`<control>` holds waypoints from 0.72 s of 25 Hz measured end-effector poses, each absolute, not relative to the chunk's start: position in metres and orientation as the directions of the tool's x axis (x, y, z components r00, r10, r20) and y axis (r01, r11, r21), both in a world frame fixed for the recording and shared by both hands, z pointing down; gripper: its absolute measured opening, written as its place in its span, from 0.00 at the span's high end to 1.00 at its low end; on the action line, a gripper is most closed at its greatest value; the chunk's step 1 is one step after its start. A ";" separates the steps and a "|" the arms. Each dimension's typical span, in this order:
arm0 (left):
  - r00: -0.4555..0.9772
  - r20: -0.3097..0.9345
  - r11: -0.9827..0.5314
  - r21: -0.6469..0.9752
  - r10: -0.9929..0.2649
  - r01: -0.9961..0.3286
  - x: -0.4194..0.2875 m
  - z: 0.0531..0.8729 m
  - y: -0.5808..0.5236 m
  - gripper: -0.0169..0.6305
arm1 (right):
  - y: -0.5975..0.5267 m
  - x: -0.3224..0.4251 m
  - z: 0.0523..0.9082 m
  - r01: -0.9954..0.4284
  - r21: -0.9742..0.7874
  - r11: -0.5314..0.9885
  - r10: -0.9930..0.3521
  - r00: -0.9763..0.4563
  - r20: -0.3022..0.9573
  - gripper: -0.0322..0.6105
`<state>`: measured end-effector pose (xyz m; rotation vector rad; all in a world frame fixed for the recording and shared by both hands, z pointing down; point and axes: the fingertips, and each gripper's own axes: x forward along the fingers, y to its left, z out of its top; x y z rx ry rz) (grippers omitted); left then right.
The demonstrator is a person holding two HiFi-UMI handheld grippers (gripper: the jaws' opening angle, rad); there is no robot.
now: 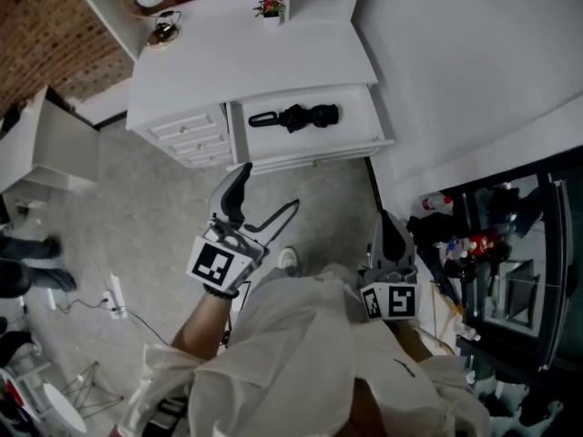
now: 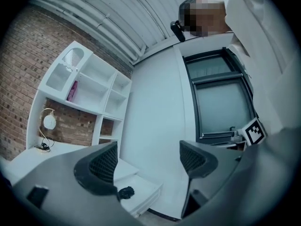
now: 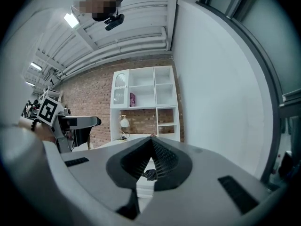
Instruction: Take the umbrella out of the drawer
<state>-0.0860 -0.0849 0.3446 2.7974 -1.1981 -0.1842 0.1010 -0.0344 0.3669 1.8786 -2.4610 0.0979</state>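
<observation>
**Approaching the Open Drawer**

Standing back from the white desk [image 1: 264, 62], we hold both grippers low and well short of the furniture. The wide white drawer [image 1: 360, 127] below the desktop stands pulled out, so its contents lie exposed from above. The folded black fabric umbrella [image 1: 308, 116] lies flat on the drawer floor, lengthwise along the drawer. Its looped strap end points toward the stack of small white drawers [image 1: 191, 137], and bare floor shows on either side of it.

Left gripper [image 1: 269, 191]: the jaws are spread wide with nothing between them. It is raised ahead of the body and aimed toward the drawer. In the left gripper view the umbrella [image 2: 125, 192] shows low, just beside one jaw and not between the two. We judge that the wide opening is set in advance so that the jaws can straddle the bundled canopy.

Right gripper [image 1: 390, 235]: the jaws are pressed together and hold nothing. It hangs close to the body, on the side of the white wall. In the right gripper view the umbrella [image 3: 150, 174] appears under the closed tips, well apart from them.

We judge the task to be at the reach stage, since no contact is made. The next move calls for carrying the left gripper forward and down over the umbrella's thick middle. Risk: the soft folds may slip, and the strap may snag on the drawer rim.
</observation>
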 end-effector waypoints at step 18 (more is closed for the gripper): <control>0.667 -0.039 -0.666 0.125 -0.744 -0.736 -0.067 0.359 -0.192 0.36 | -0.155 0.114 0.387 -0.947 -0.040 0.318 -0.943 -0.320 0.094 0.92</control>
